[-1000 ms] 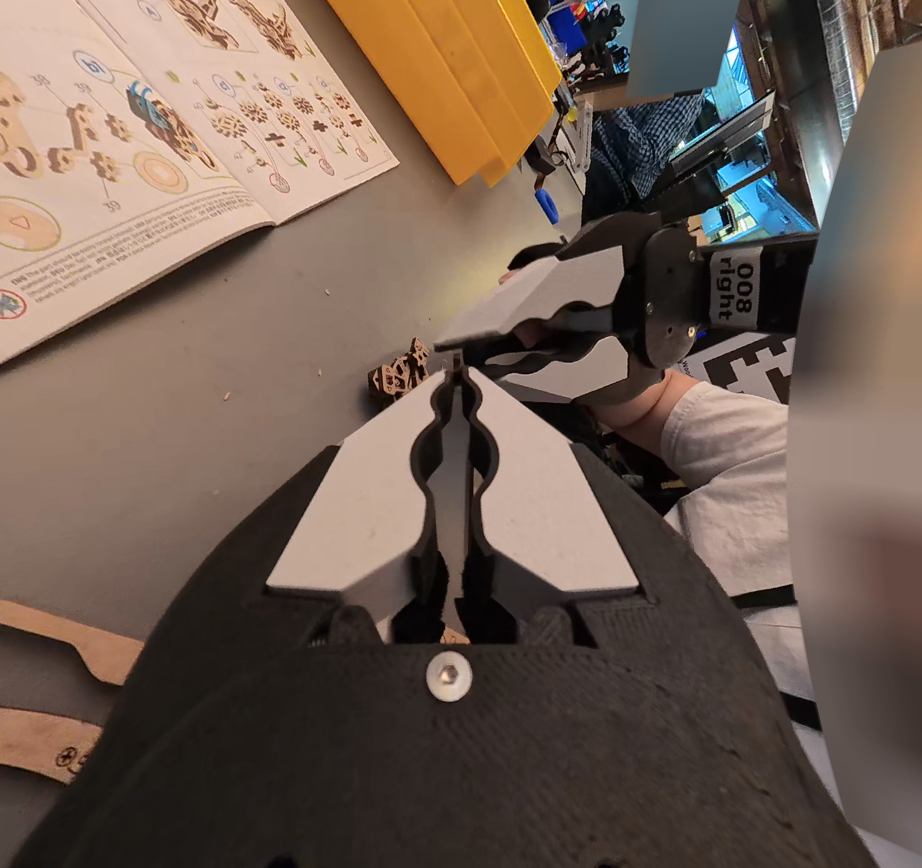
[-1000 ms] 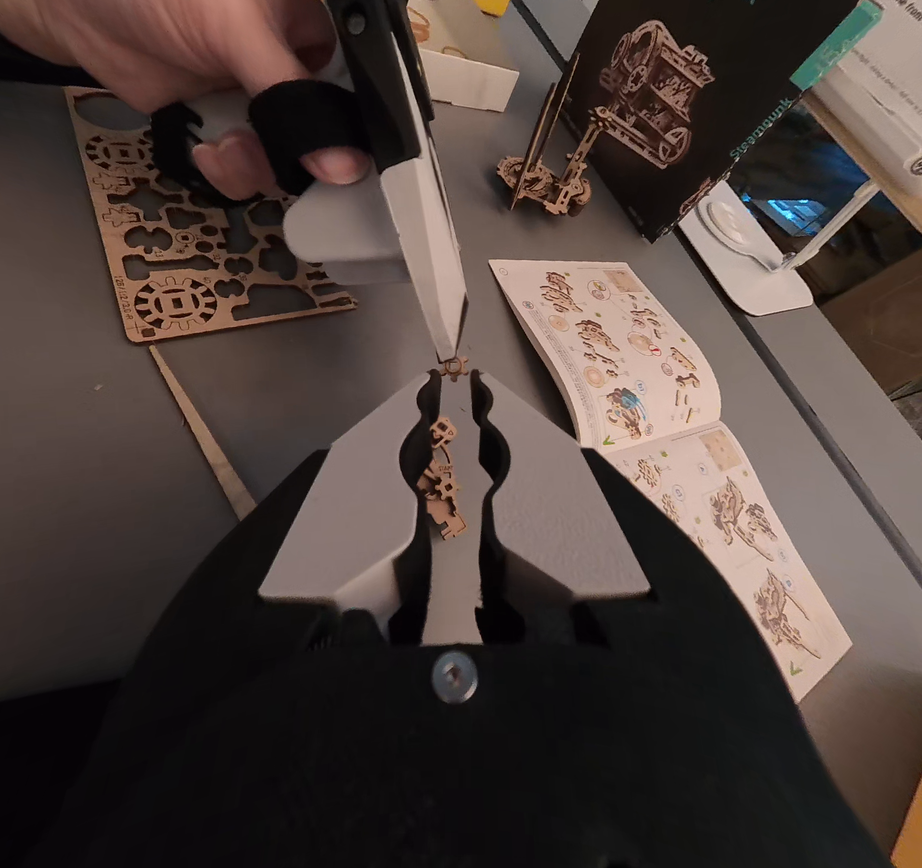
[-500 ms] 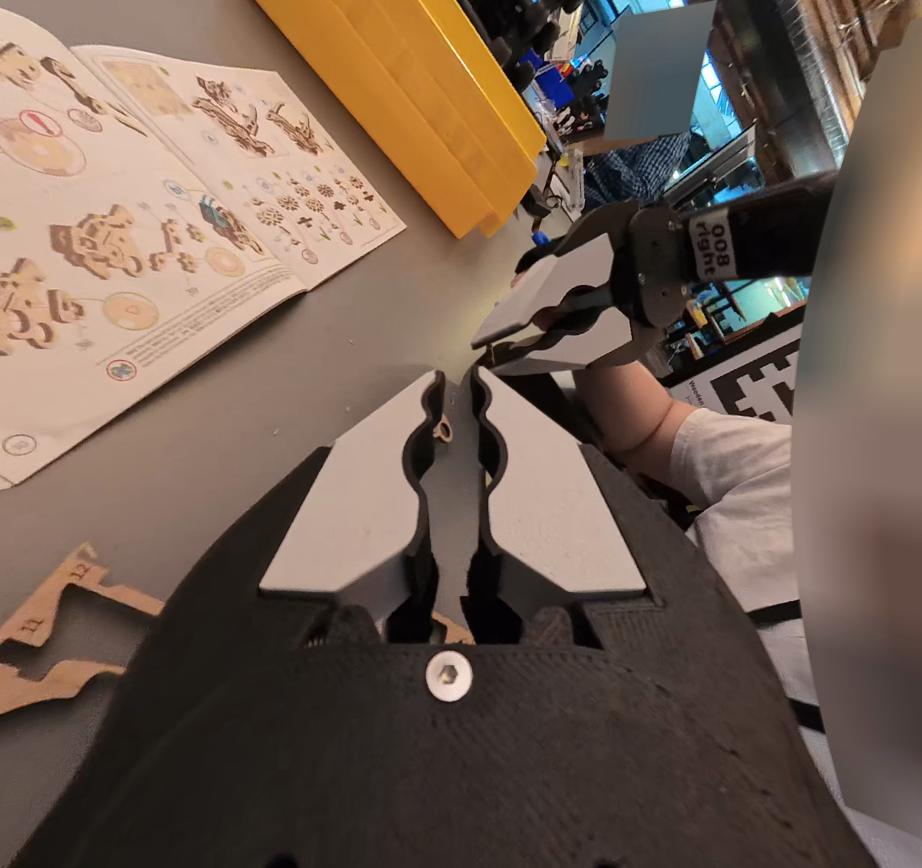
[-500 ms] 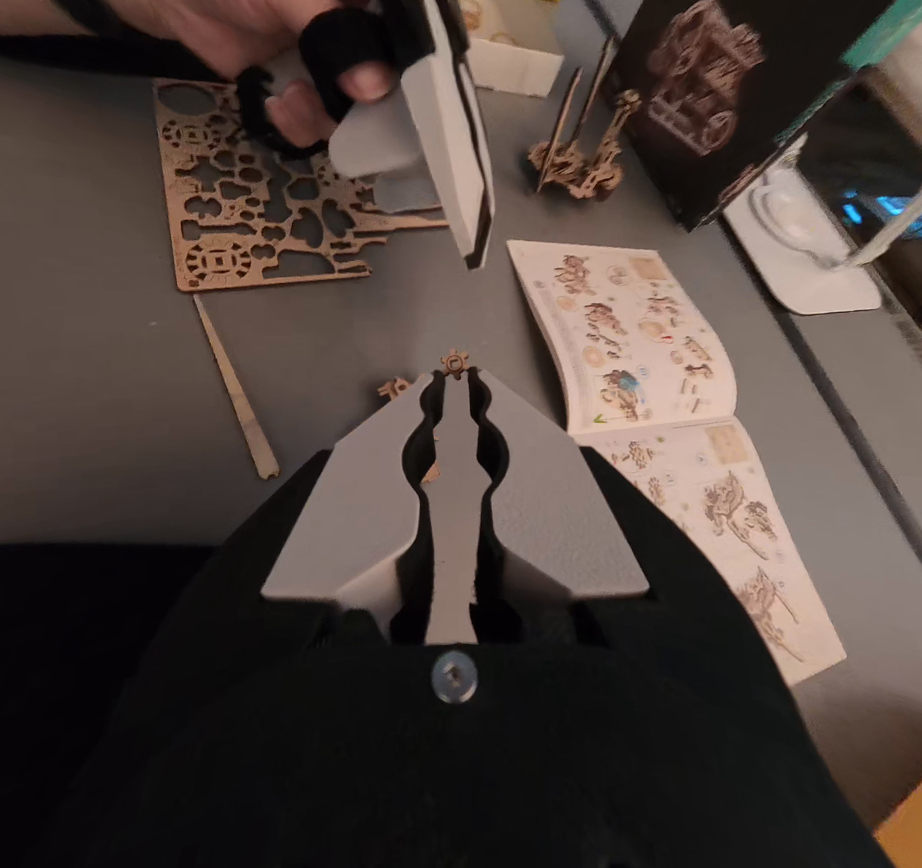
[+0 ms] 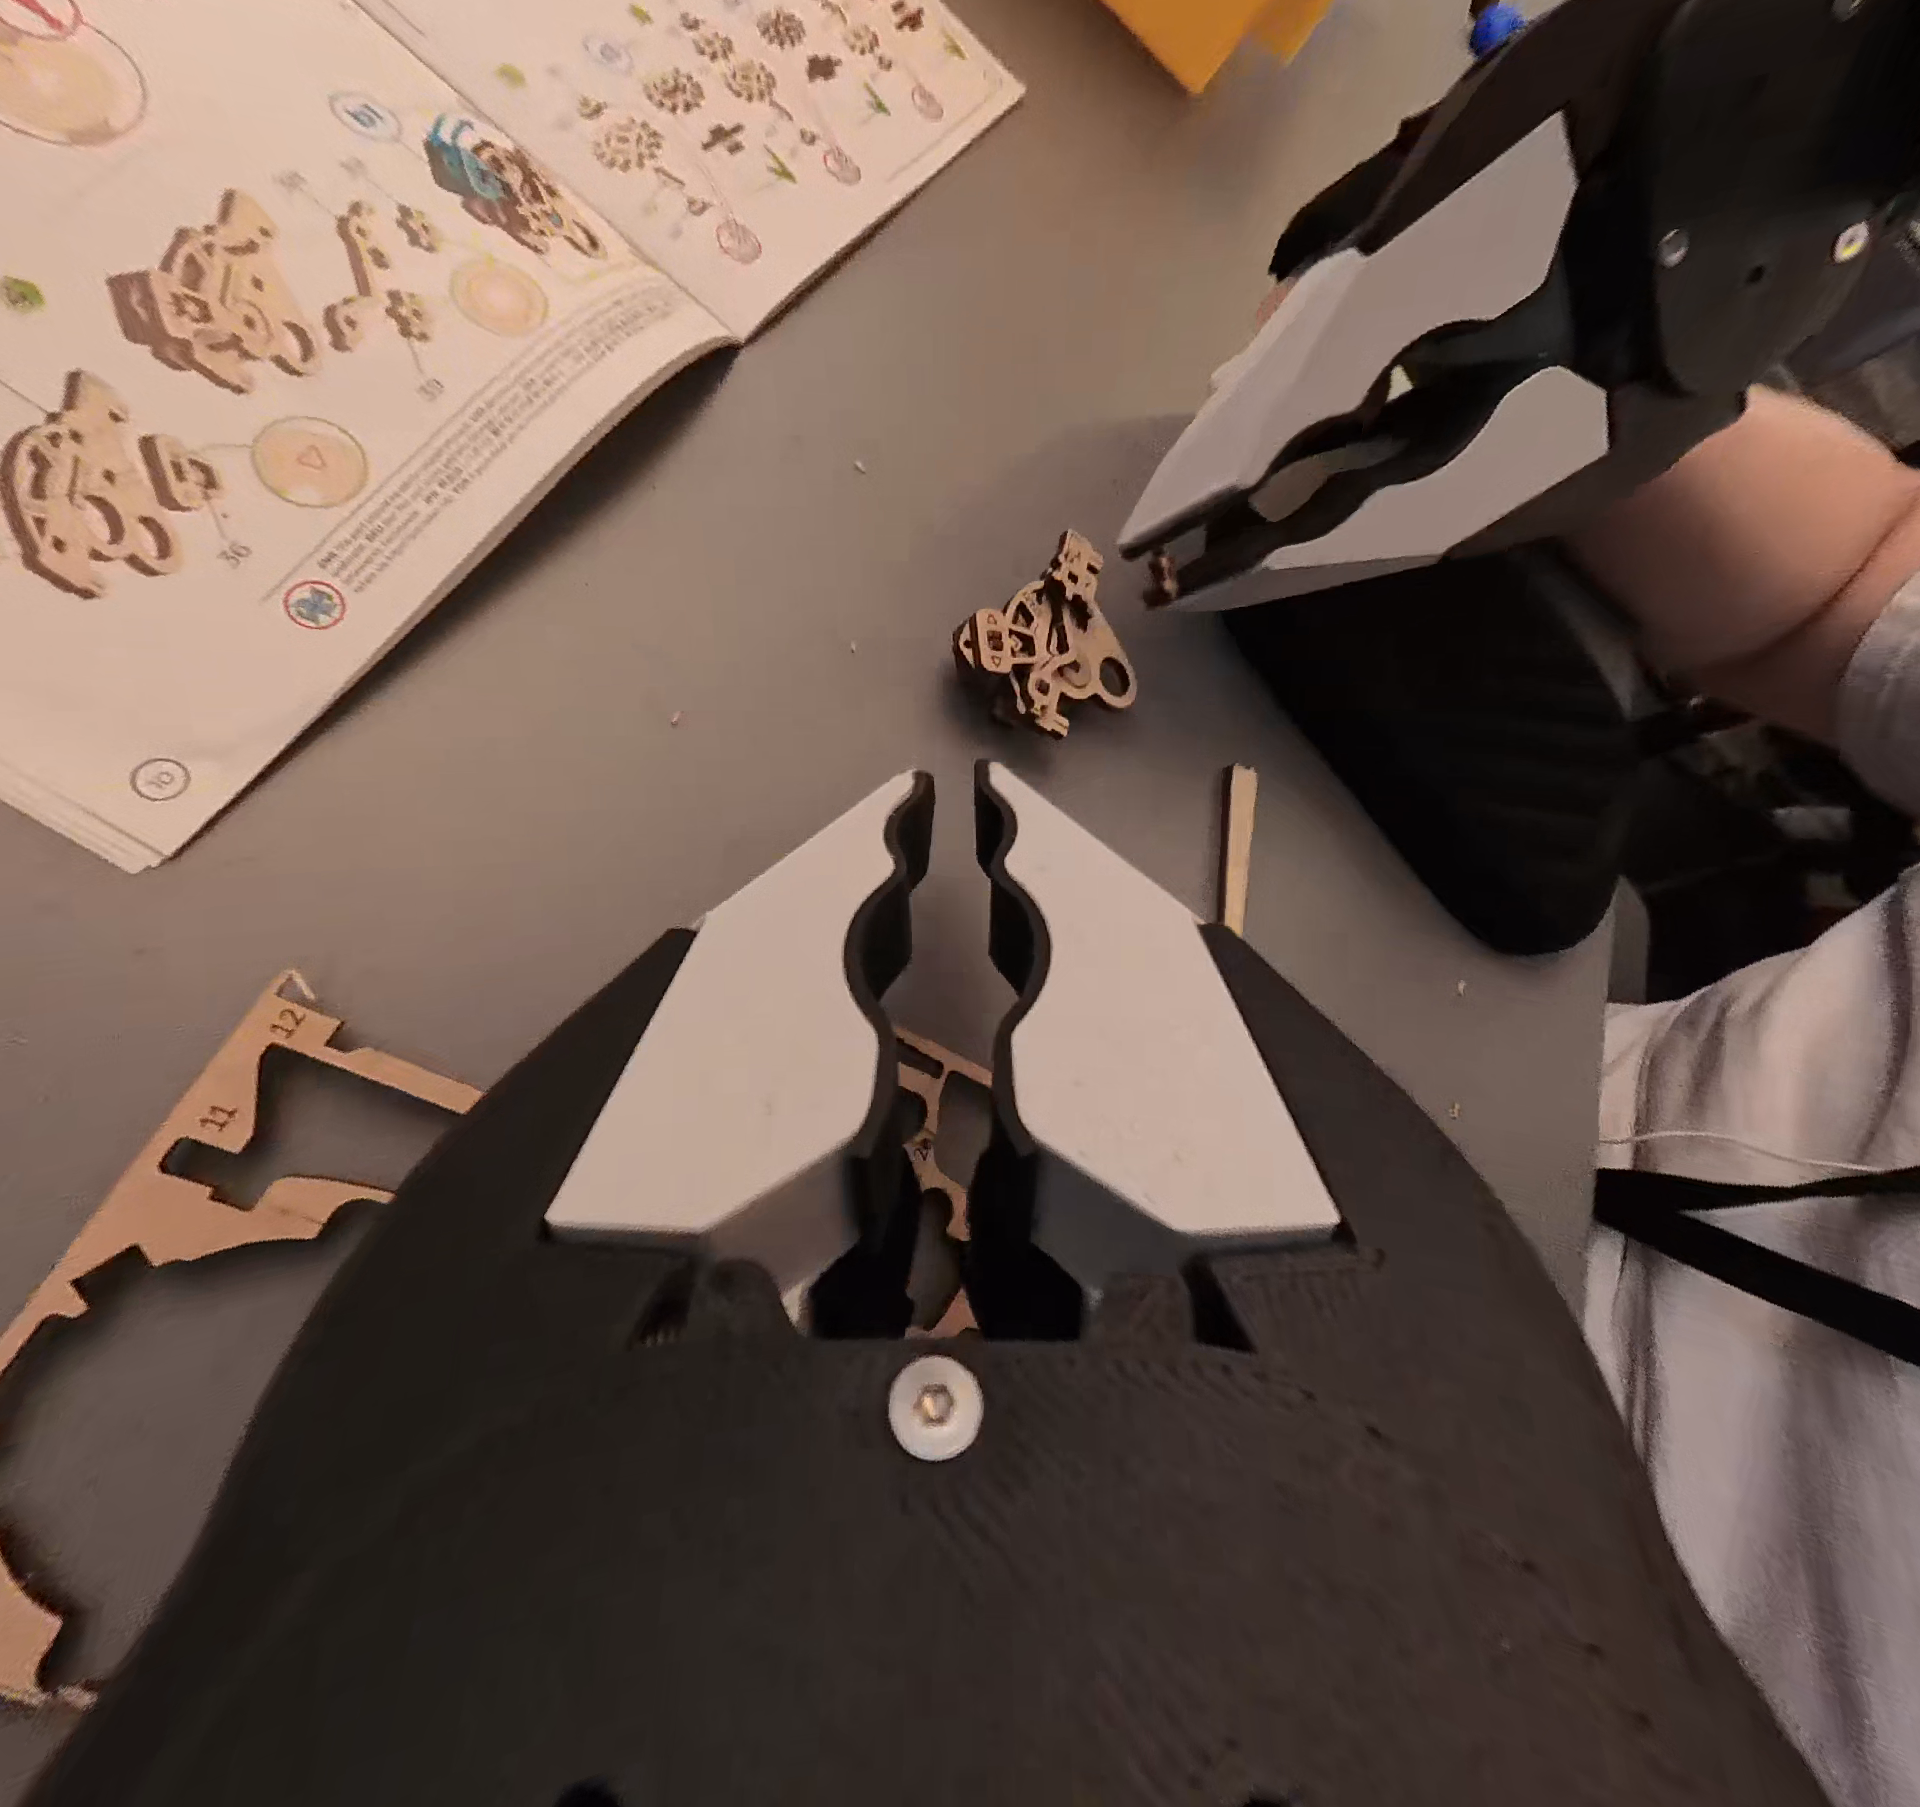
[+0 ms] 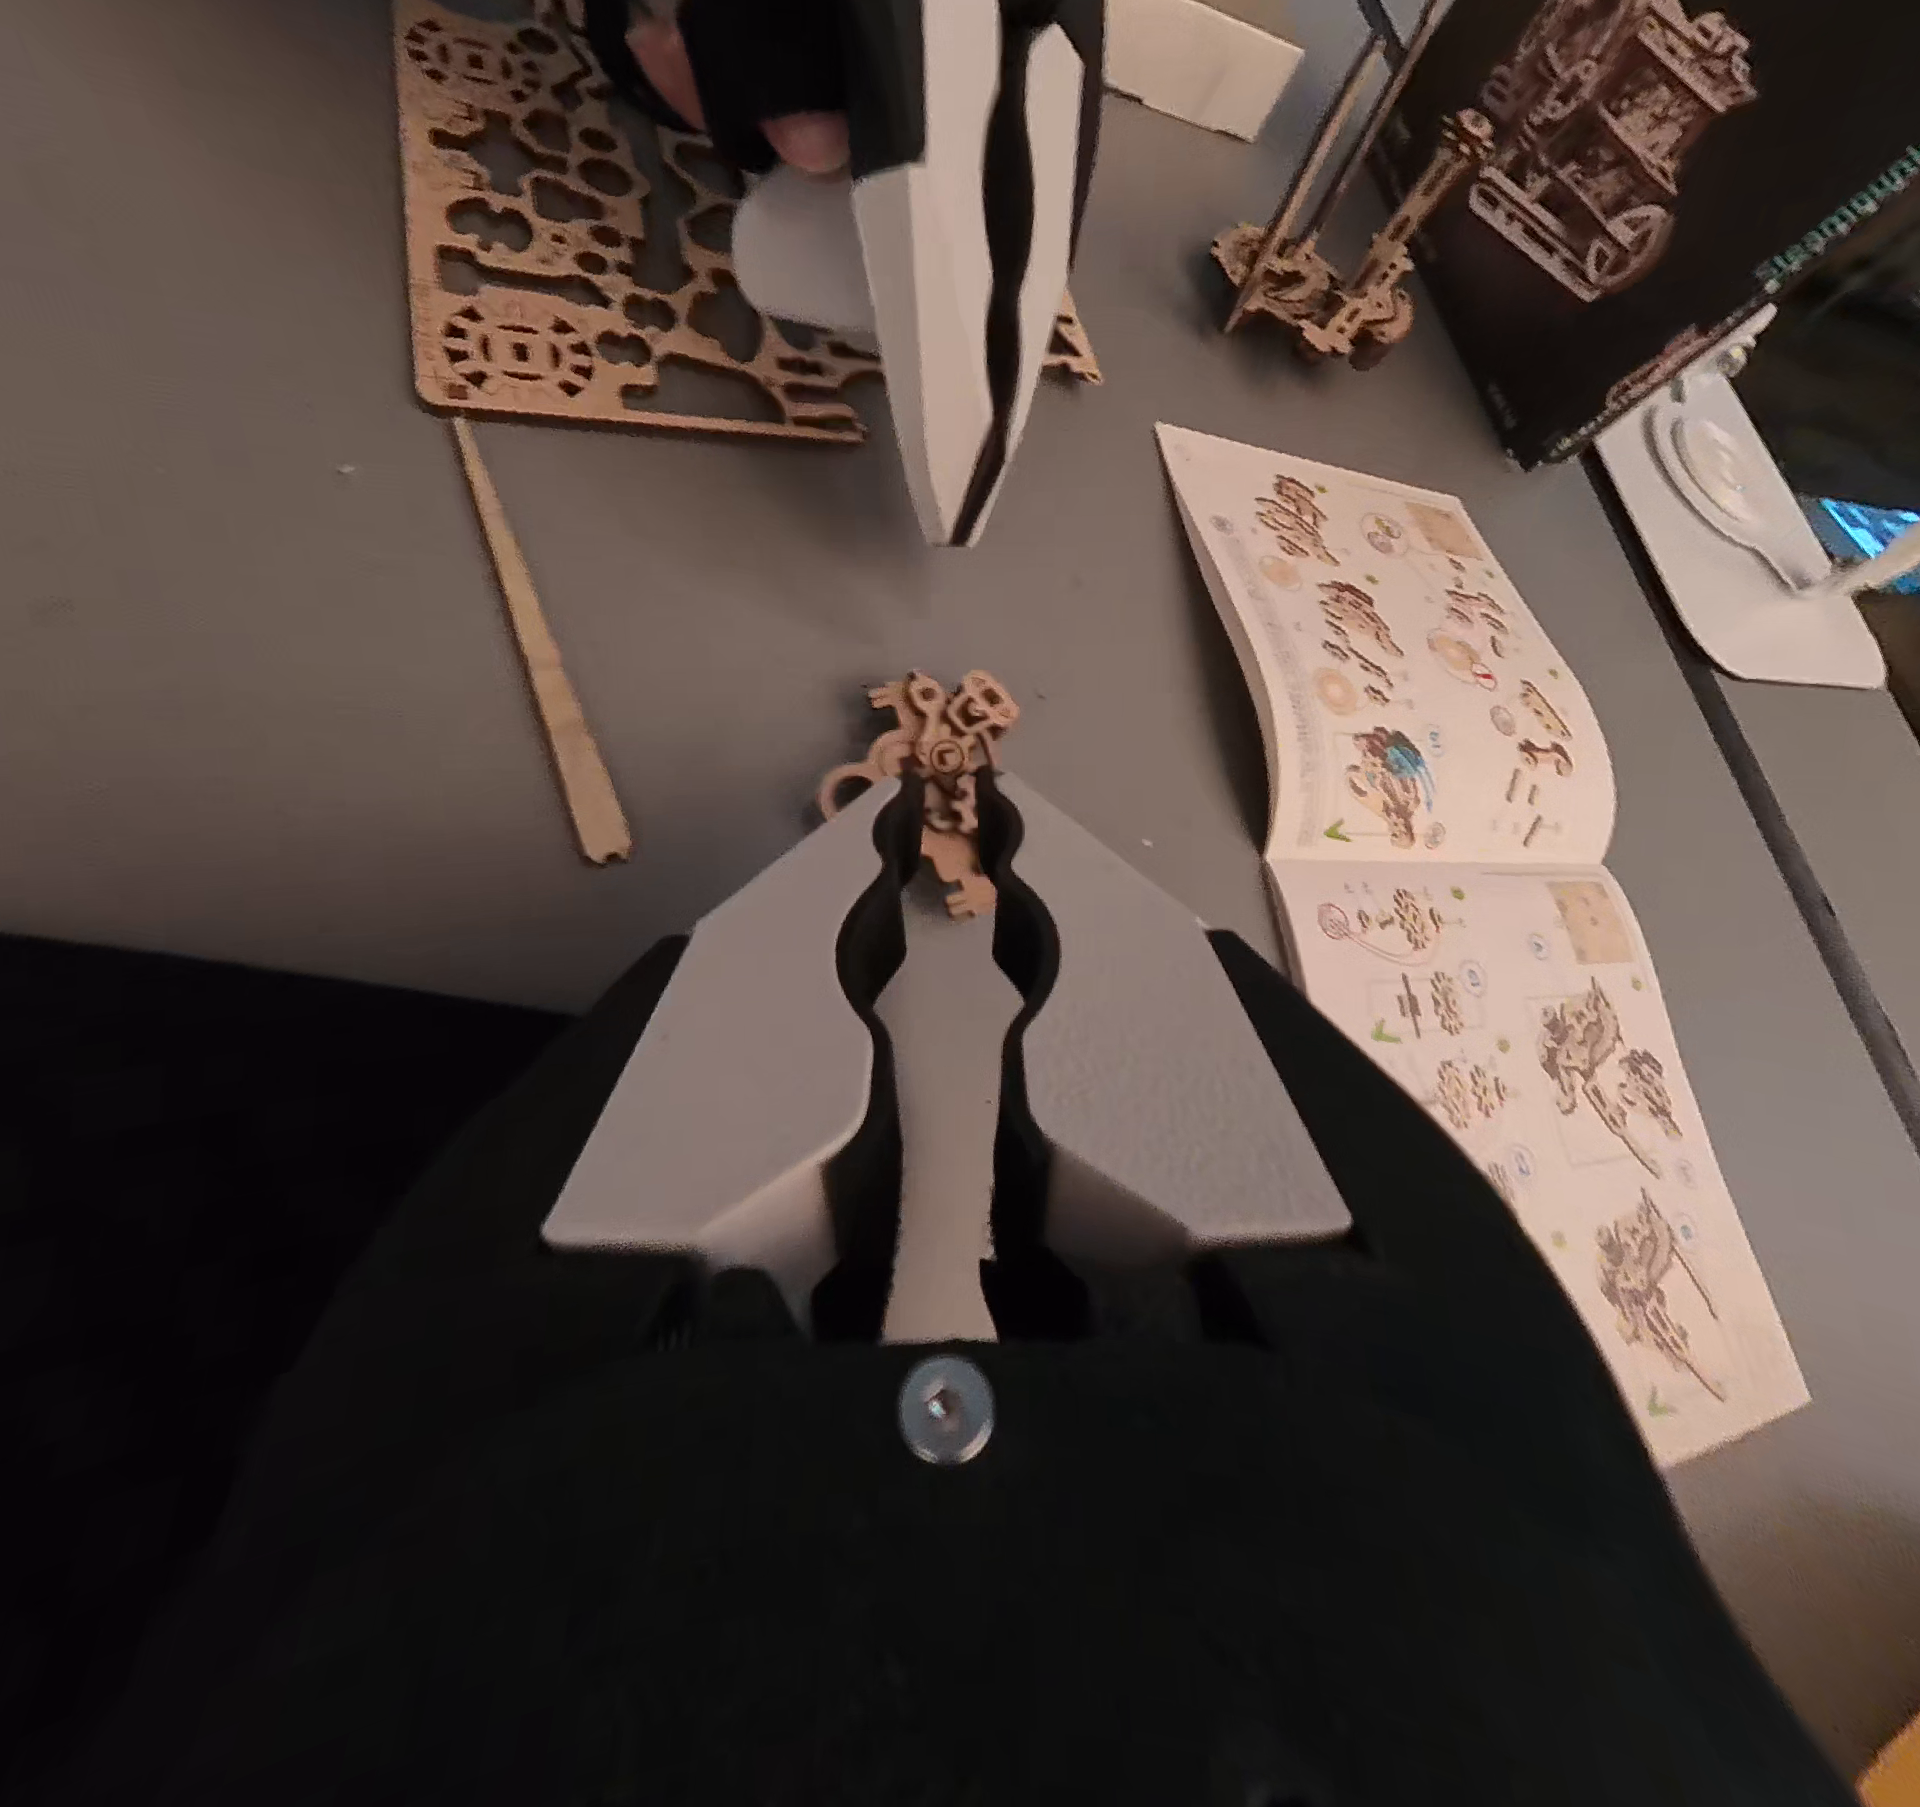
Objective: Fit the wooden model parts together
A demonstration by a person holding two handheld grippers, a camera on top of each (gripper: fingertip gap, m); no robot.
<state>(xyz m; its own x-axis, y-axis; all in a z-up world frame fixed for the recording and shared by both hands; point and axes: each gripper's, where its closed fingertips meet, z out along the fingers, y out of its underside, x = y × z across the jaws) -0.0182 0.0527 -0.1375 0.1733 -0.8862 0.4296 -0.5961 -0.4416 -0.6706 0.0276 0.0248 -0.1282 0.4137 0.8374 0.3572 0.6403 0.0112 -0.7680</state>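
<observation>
Left wrist view, left to right: a punched-out wooden sheet [image 5: 187, 1165] at the lower left edge, an open instruction booklet [image 5: 343, 282] across the upper left, both flat on the grey table [image 5: 644, 635]. Left gripper [image 5: 954, 781] at centre, jaws a narrow gap apart, nothing between them. Just above its tips lies the small wooden assembly [image 5: 1044, 656] on the table. A thin wooden strip [image 5: 1238, 843] lies just right of the tips. Right gripper [image 5: 1155, 575] enters from the upper right, jaws closed on a small wooden gear piece [image 5: 1160, 573] at the very tips, close beside the assembly; contact between the two cannot be told. Right wrist view: the sheet sits upper left, the gear piece [image 6: 943, 749] at frame centre over the assembly, booklet right, and a built wooden model [image 6: 1320, 303] upper right.
</observation>
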